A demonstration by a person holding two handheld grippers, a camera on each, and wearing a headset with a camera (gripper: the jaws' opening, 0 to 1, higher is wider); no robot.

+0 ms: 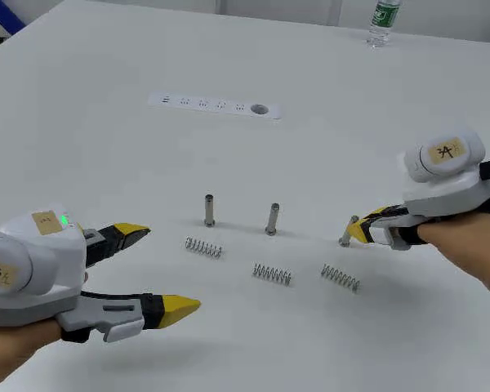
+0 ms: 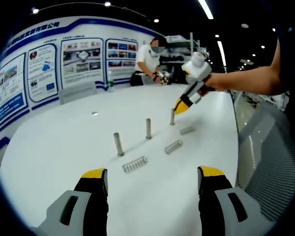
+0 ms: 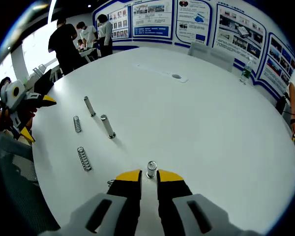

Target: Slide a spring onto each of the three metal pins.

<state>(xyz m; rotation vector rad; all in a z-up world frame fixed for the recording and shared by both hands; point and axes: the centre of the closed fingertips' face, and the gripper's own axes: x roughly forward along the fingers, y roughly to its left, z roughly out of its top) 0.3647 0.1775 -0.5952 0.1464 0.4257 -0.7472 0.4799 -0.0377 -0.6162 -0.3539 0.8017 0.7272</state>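
Three metal pins stand upright in a row on the white table: left pin [image 1: 209, 210], middle pin [image 1: 272, 219], right pin [image 1: 347, 233]. In front of each lies a loose spring: left spring [image 1: 203, 247], middle spring [image 1: 272, 274], right spring [image 1: 340, 278]. My left gripper [image 1: 159, 268] hovers wide open near the table's front left, short of the left spring [image 2: 134, 164], holding nothing. My right gripper [image 3: 148, 177] has its yellow tips closed narrowly around the right pin [image 3: 151, 168]. Its jaws partly hide the right spring [image 3: 109, 183].
A white power strip [image 1: 215, 105] lies behind the pins. A plastic bottle [image 1: 384, 22] stands at the far right of the table [image 1: 82, 147]. In the right gripper view, people [image 3: 64, 39] stand beyond the table's far edge.
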